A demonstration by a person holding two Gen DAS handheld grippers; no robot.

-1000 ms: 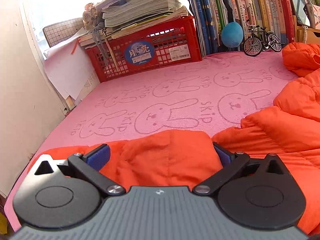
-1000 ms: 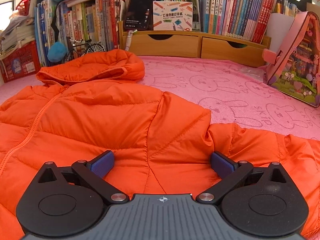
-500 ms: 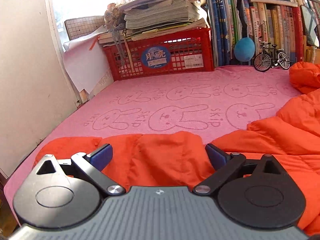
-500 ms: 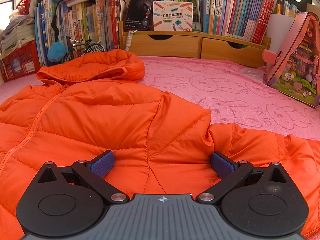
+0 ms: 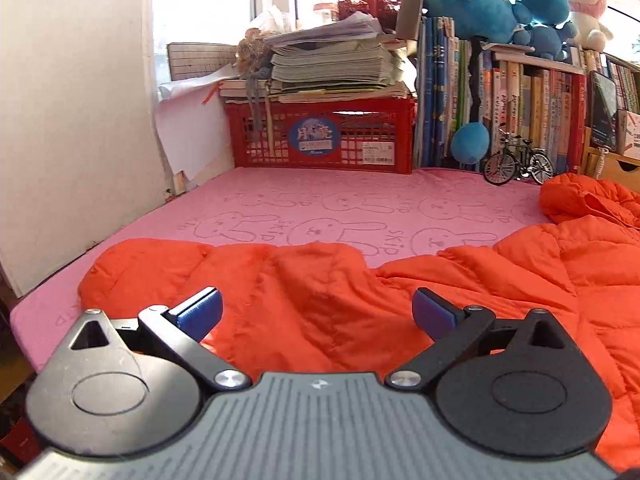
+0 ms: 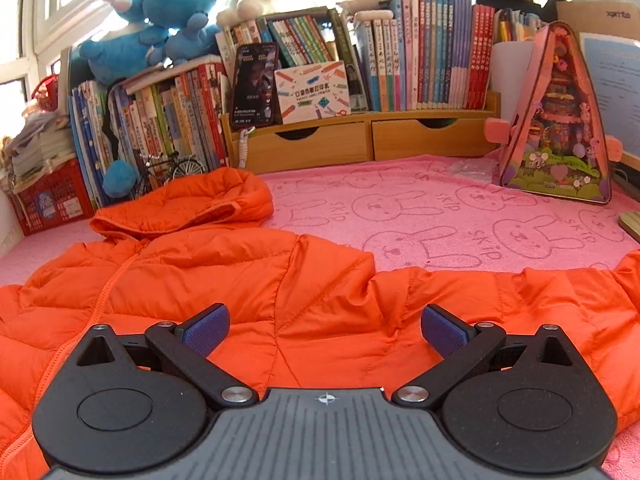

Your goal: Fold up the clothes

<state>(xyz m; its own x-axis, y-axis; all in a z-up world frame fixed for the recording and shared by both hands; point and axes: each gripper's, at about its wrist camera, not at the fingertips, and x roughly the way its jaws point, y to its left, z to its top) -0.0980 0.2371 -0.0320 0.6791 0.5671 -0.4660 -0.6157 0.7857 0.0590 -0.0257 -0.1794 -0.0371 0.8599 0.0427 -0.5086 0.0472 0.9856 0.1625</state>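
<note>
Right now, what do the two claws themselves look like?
The left claw and right claw look alike: a grey ribbed body with a small crosshair mark, two round black housings, black link arms on silver pivot screws, and blue textured fingertips. No cables, hands or sleeves show.

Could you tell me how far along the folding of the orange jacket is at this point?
Nothing looks folded yet: the orange jacket lies spread on the pink mat, hood out. Left gripper and right gripper are open above the sleeves, gripping nothing. All folds remain.
</note>
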